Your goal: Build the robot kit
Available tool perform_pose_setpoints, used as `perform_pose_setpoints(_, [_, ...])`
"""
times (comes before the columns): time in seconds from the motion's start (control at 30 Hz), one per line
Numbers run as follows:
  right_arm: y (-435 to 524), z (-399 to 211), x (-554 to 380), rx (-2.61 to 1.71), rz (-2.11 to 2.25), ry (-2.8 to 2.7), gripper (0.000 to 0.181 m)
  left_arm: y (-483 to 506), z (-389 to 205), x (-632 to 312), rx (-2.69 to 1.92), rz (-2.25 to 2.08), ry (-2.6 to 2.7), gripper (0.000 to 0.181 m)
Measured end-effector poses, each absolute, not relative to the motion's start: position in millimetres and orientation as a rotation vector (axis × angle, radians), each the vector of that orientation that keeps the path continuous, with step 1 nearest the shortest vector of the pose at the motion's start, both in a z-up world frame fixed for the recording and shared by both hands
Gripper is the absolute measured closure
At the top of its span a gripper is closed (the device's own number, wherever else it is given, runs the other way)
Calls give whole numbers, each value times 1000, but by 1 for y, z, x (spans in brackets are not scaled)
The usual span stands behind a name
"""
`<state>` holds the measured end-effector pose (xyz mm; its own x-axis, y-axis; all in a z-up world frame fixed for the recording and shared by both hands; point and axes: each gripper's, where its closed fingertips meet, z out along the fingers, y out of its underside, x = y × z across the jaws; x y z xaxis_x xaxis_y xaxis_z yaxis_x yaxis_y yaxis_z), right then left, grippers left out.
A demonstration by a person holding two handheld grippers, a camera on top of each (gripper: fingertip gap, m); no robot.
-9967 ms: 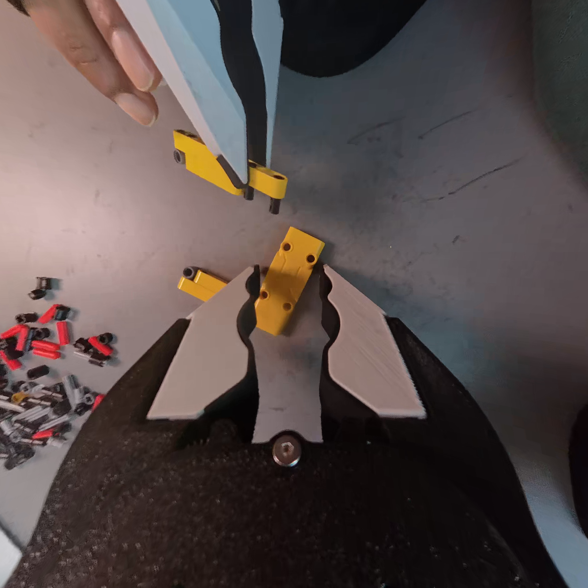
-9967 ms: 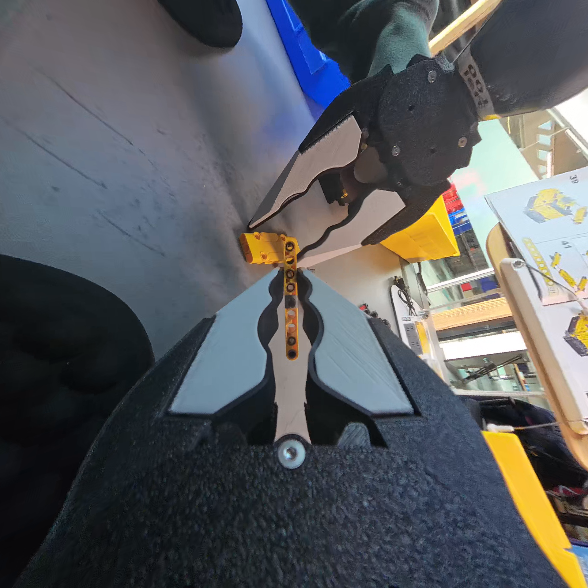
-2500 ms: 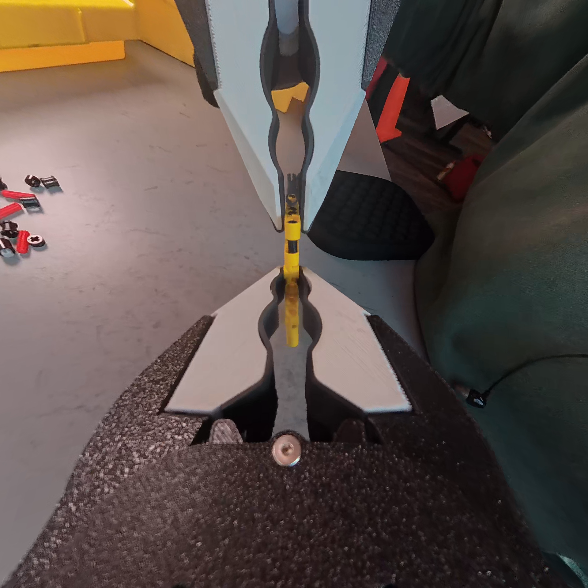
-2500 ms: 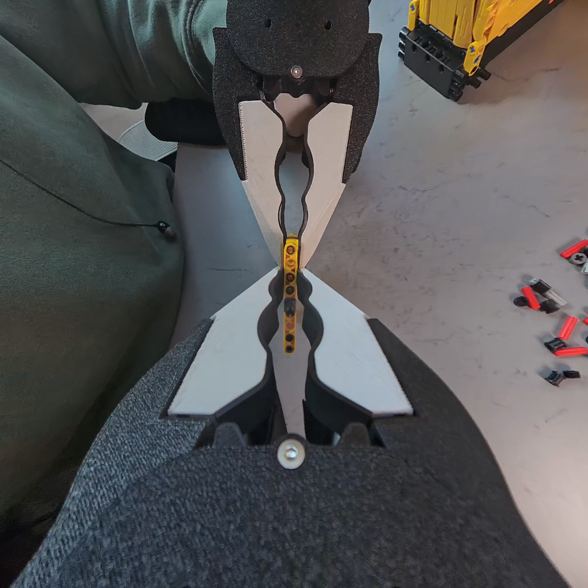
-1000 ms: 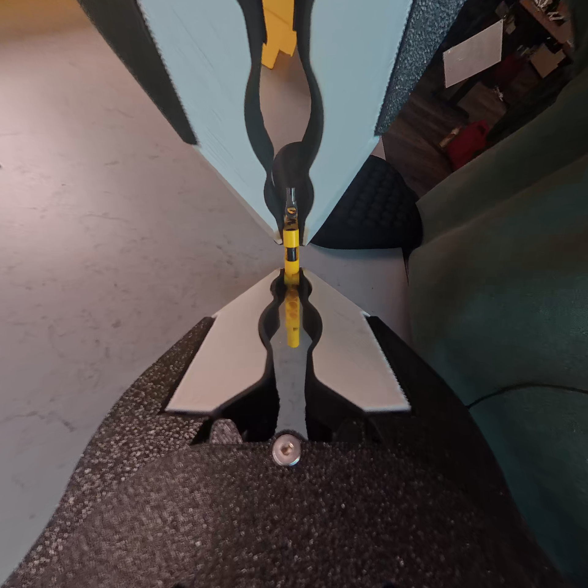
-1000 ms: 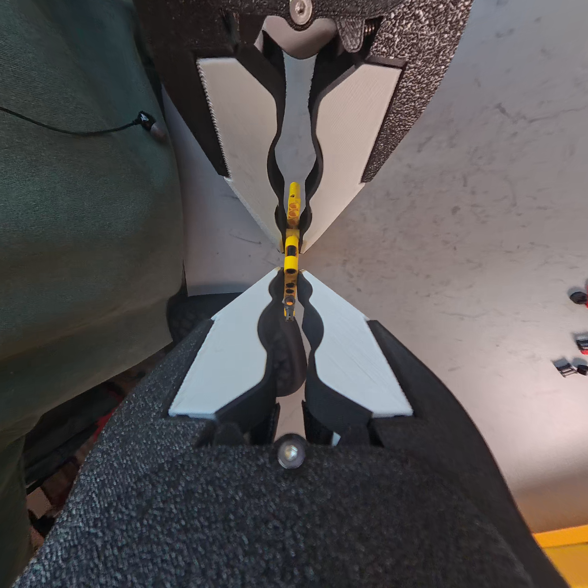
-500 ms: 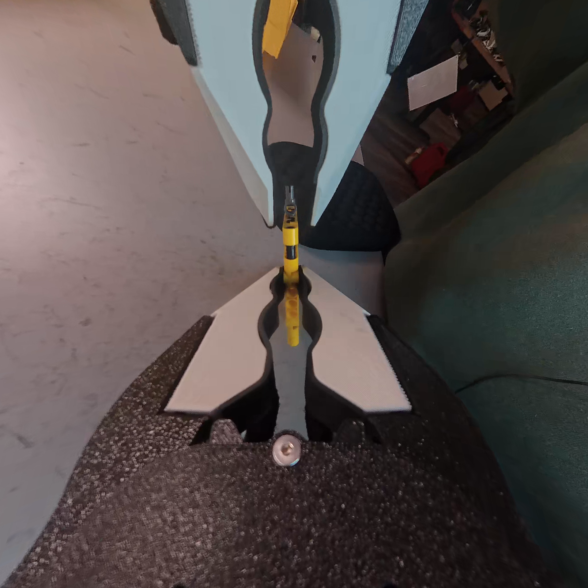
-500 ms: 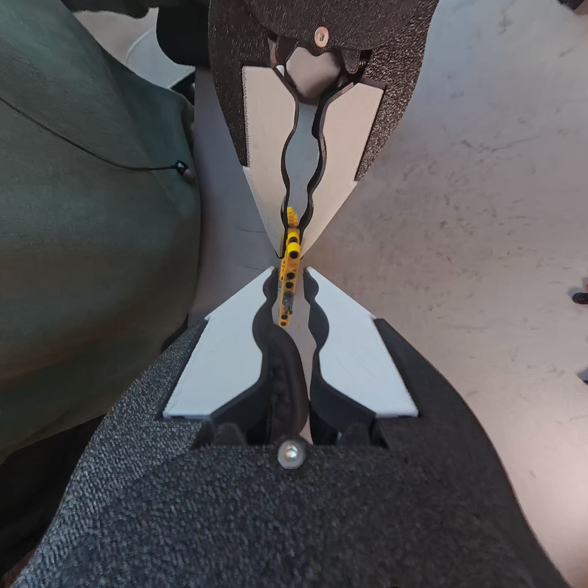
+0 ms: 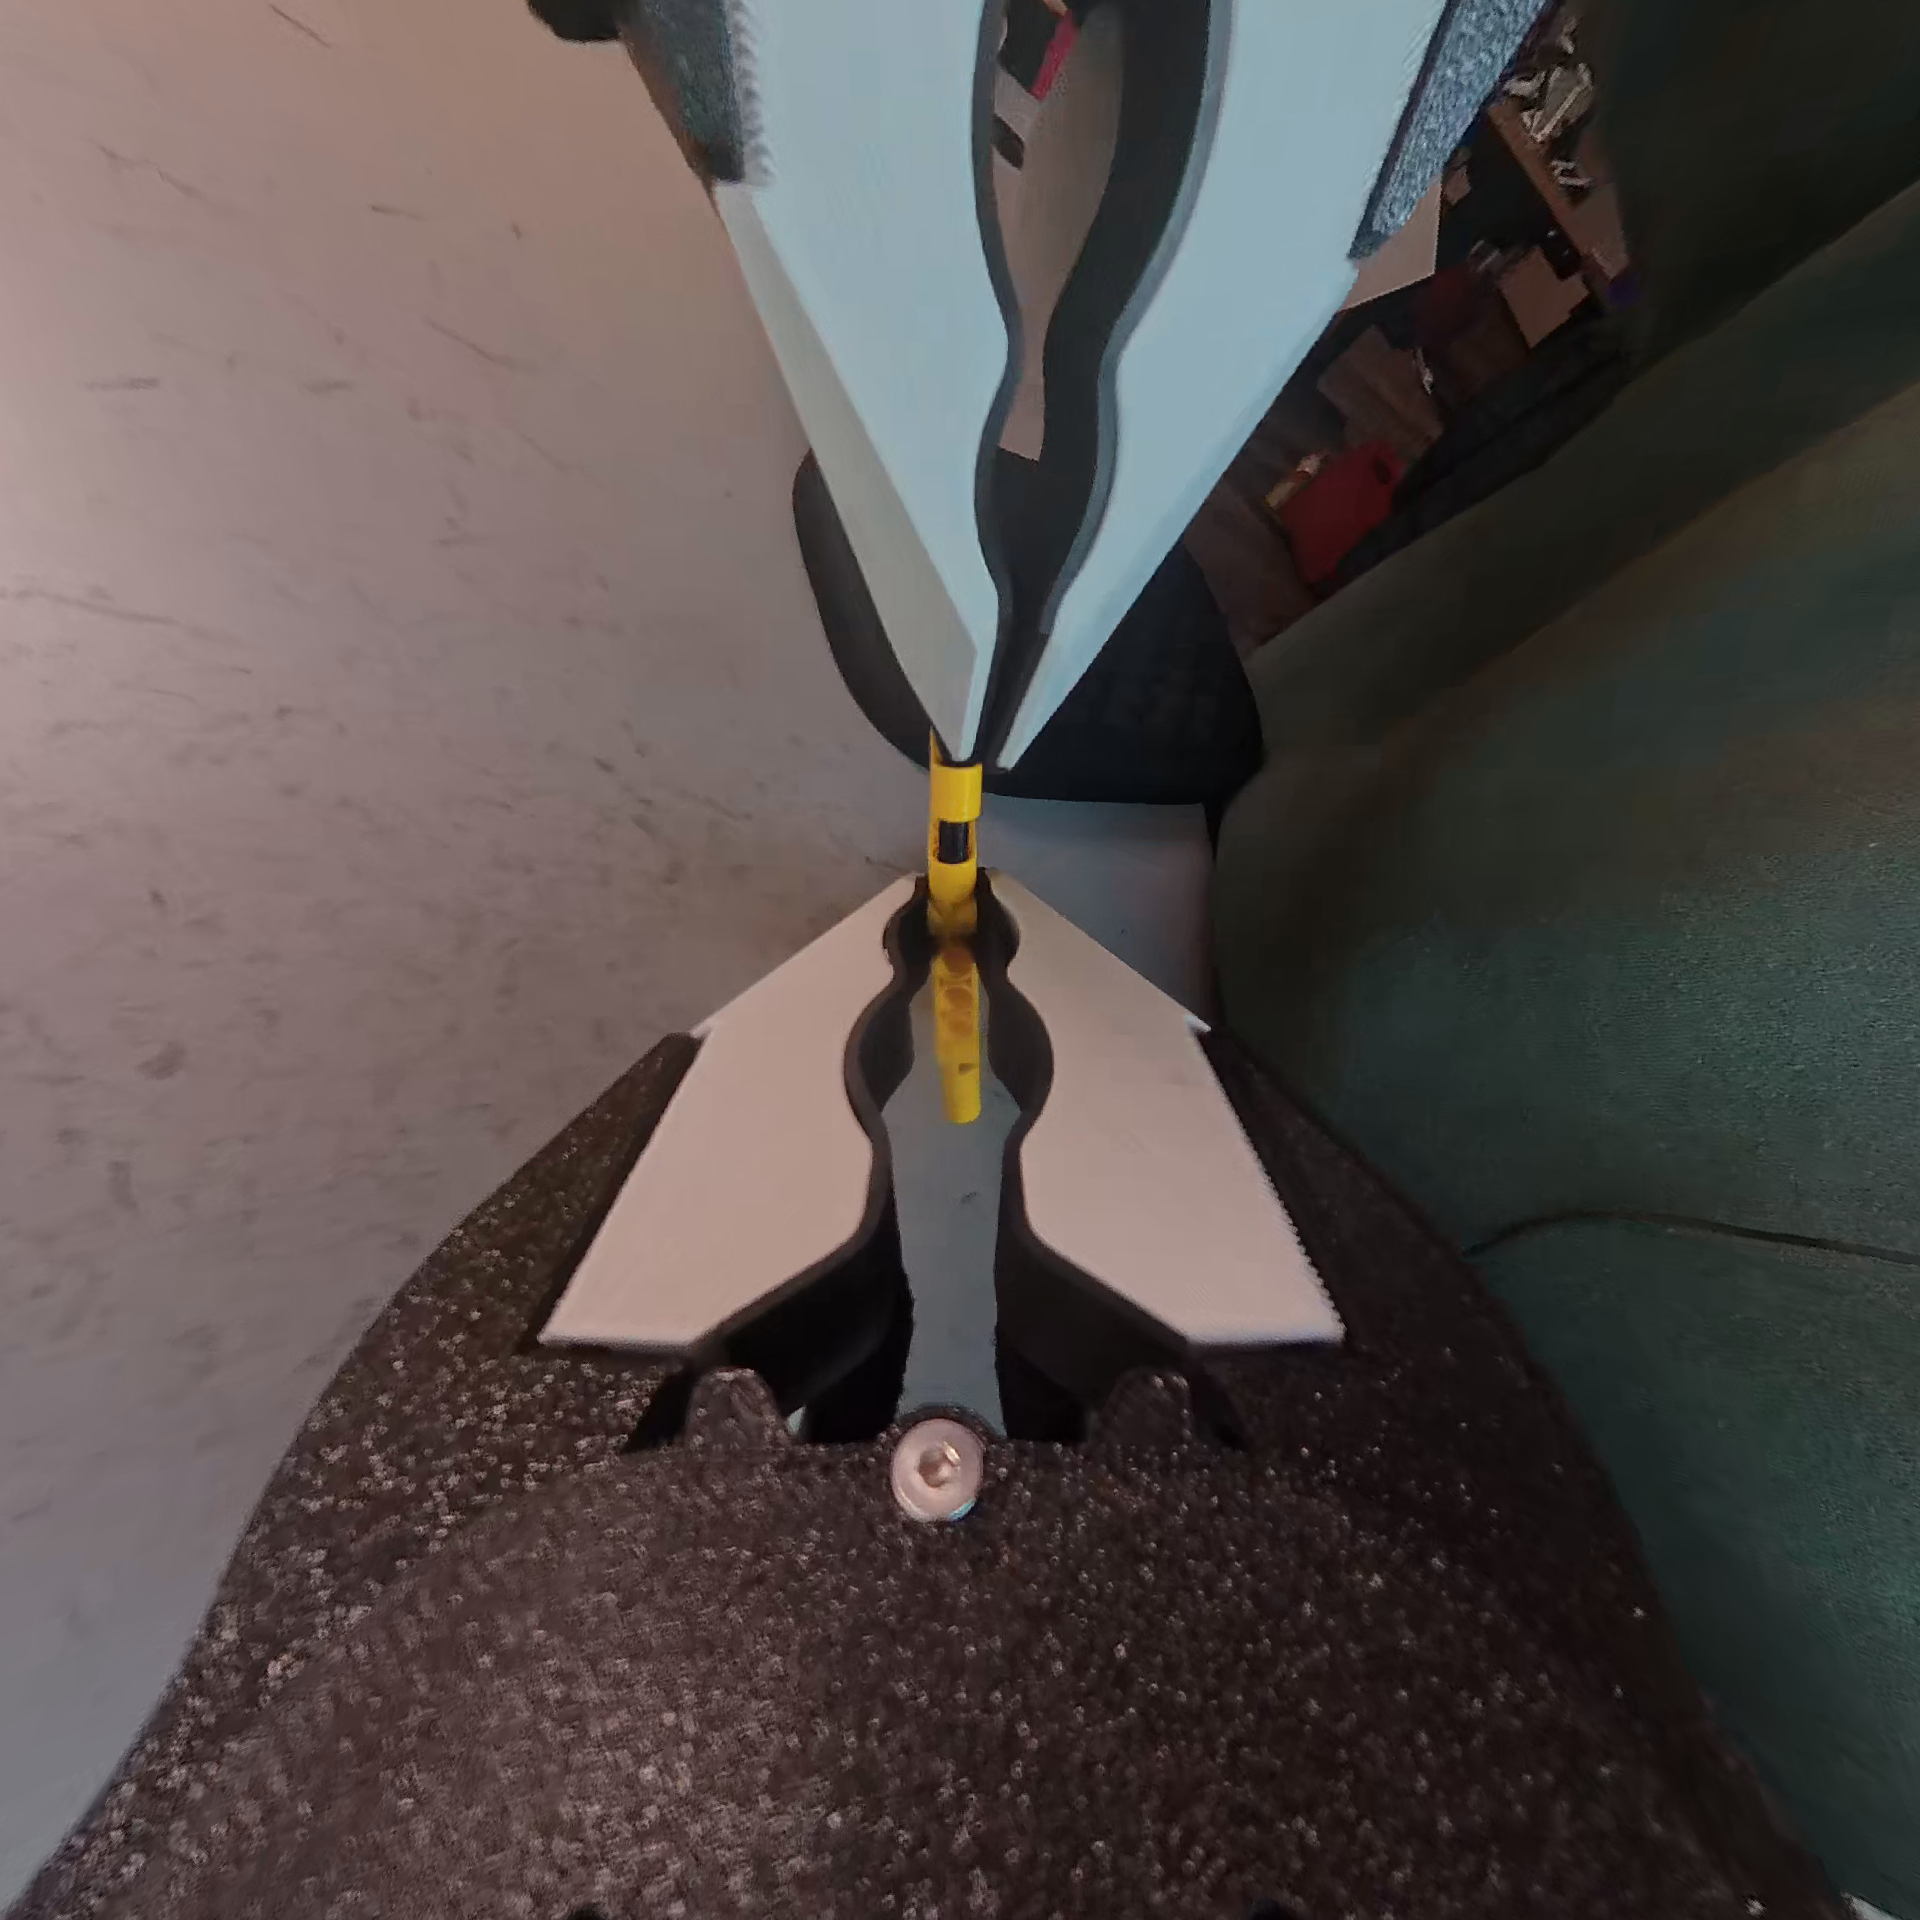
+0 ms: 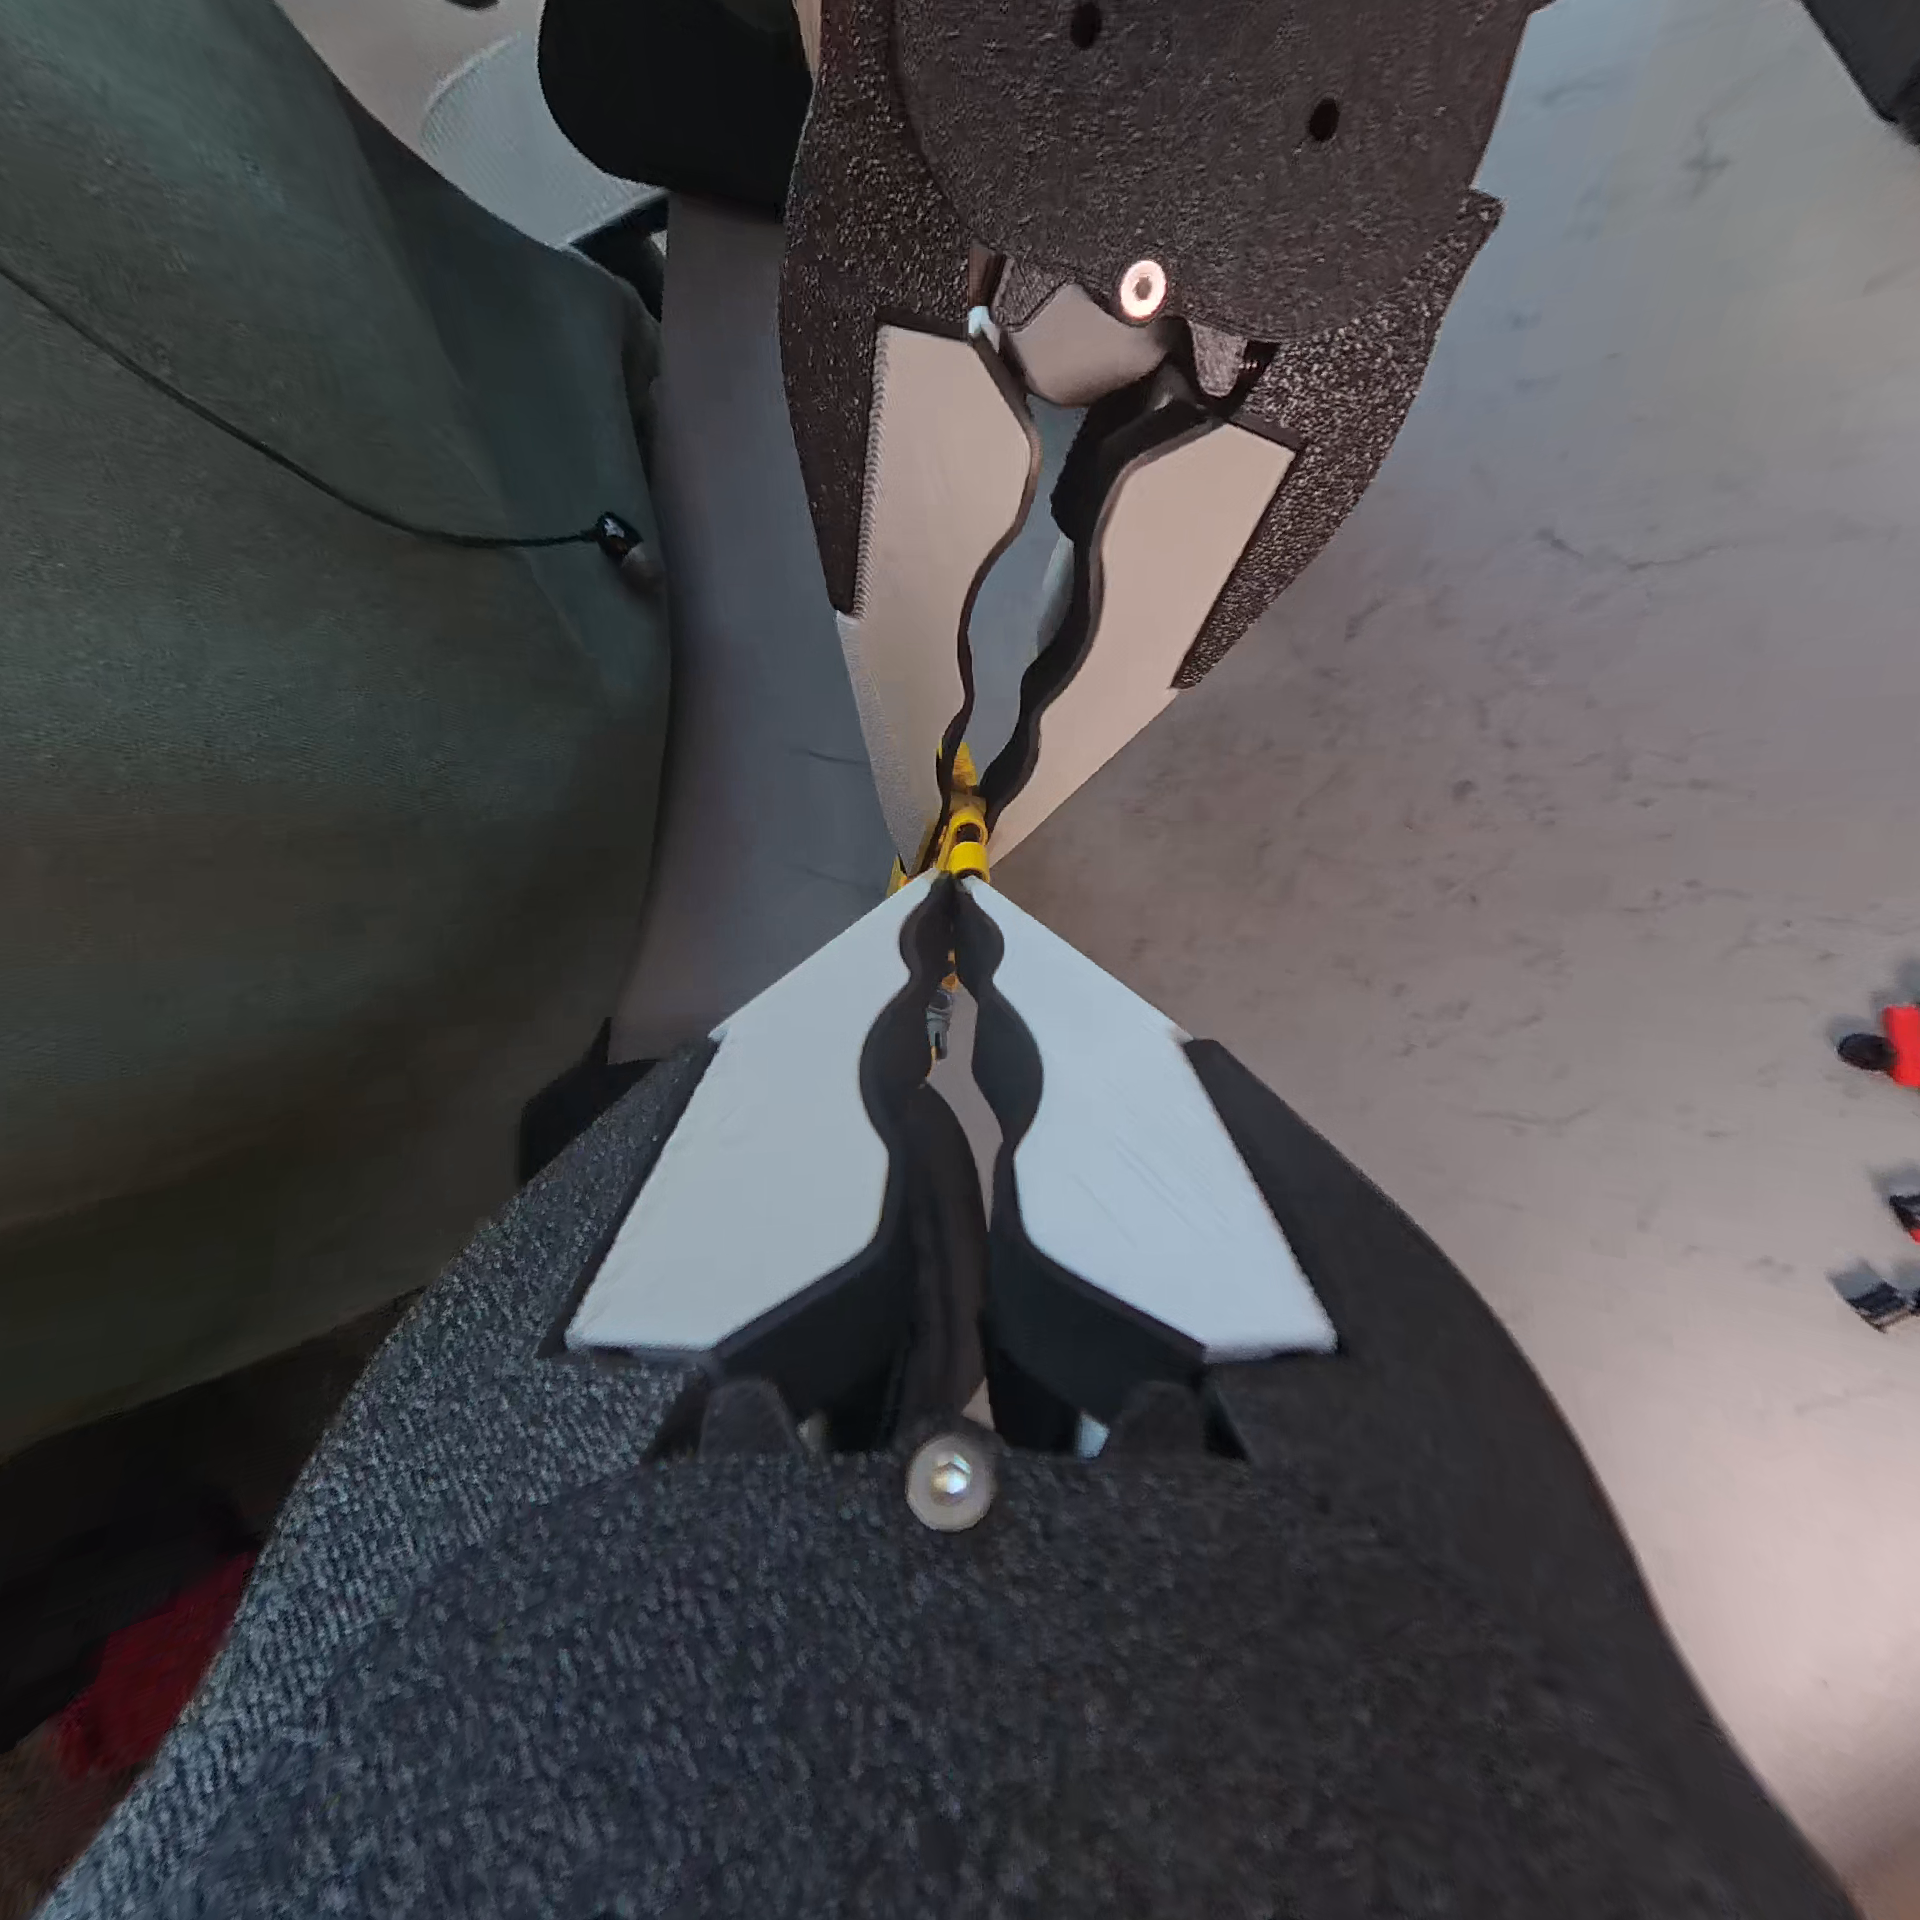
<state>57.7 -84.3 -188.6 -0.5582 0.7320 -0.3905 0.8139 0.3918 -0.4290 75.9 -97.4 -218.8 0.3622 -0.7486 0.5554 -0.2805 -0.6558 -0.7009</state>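
Left gripper [image 9: 954,883] clamped tip-to-tip on a yellow perforated beam [image 9: 957,1039], which runs back along the gap between its fingers and juts forward to a second yellow piece [image 9: 954,805]. Right gripper [image 10: 951,883], meeting it head-on, is pinched on that second piece, jaws nearly touching; how the two pieces join is hidden at the tips. Both hang above the grey tabletop [image 9: 416,623], green sleeve [image 10: 312,675] close alongside, small red and black pins [image 10: 1886,1039] well off to the side.

both tongs lifted off the bench [image 9: 312,727], right tongs [image 10: 951,883] slid back to the yellow beam [image 9: 951,821] tip
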Motion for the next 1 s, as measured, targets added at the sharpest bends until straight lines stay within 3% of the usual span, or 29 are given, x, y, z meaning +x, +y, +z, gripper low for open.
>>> perform_pose_setpoints(0.7, [-85, -191, 45, 1497, -960, 2383, 175, -90, -212, 62, -2091, -1075, 902, 177])
perform_pose_setpoints(1.0, [-86, -197, 45, 1551, -978, 2496, 173, -93, -215, 66, -2092, -1213, 885, 175])
